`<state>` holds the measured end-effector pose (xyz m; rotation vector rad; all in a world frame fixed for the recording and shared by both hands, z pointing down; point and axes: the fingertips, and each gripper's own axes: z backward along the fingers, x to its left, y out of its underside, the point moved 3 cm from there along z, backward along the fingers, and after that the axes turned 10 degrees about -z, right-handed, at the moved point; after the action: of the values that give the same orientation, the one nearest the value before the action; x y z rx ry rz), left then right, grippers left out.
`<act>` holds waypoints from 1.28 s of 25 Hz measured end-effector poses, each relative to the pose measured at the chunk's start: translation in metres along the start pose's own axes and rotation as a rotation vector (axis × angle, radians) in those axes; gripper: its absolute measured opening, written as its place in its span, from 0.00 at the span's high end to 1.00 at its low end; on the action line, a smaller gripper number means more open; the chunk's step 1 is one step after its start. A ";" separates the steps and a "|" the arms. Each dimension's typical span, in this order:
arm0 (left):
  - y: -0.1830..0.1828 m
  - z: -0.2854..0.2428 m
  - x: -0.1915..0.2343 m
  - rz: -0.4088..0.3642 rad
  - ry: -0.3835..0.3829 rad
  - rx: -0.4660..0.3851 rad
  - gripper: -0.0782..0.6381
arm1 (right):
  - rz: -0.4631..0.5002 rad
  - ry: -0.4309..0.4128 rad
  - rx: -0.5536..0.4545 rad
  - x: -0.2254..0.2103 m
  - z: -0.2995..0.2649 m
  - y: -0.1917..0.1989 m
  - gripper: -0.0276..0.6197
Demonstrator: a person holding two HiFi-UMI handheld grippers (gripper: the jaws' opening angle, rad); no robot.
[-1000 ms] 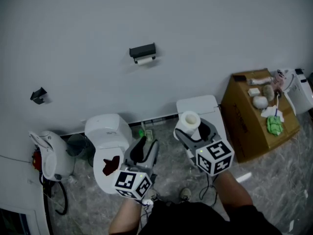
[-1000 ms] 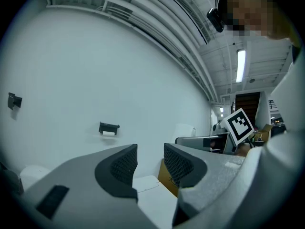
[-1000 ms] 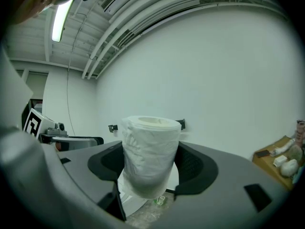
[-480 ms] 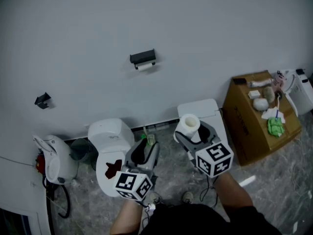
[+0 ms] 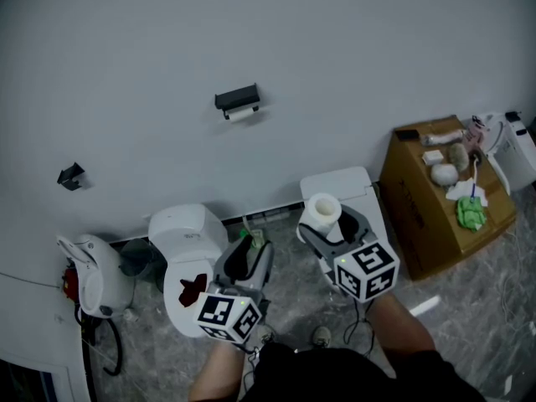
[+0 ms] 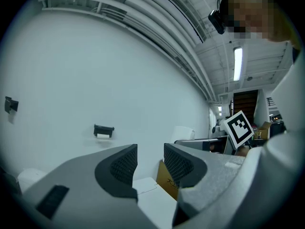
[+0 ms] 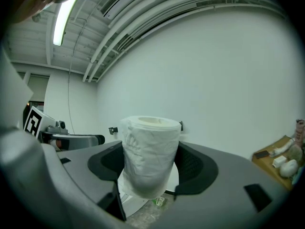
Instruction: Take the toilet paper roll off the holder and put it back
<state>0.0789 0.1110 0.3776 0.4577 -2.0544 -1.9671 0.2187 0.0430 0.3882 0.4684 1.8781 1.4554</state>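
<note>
A white toilet paper roll (image 5: 323, 210) stands upright between the jaws of my right gripper (image 5: 333, 224), which is shut on it. In the right gripper view the roll (image 7: 150, 149) fills the gap, with both pads against its sides. The black holder (image 5: 237, 100) is fixed to the white wall, far ahead and to the left, with a white strip under it. My left gripper (image 5: 245, 260) hangs low beside the right one, its jaws a little apart with nothing between them. The holder (image 6: 104, 130) also shows in the left gripper view, above the left jaw.
A white toilet (image 5: 186, 229) stands on the marble floor below the left gripper, and a white cistern-like box (image 5: 339, 184) stands behind the roll. A cardboard box (image 5: 435, 216) with small items is at right. A small black hook (image 5: 70, 175) is on the wall at left.
The head view has shifted slightly, so the holder sits a little lower in the picture. Both grippers keep their pose, and the roll stays in the right one.
</note>
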 end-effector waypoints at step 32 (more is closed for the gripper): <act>0.019 -0.072 0.254 0.097 0.055 -0.068 0.66 | 0.068 0.063 0.074 0.047 -0.253 -0.017 0.49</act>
<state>-0.1268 -0.0554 0.3925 0.3854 -1.9324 -1.9390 0.0080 -0.1056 0.3882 0.5320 1.9887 1.4632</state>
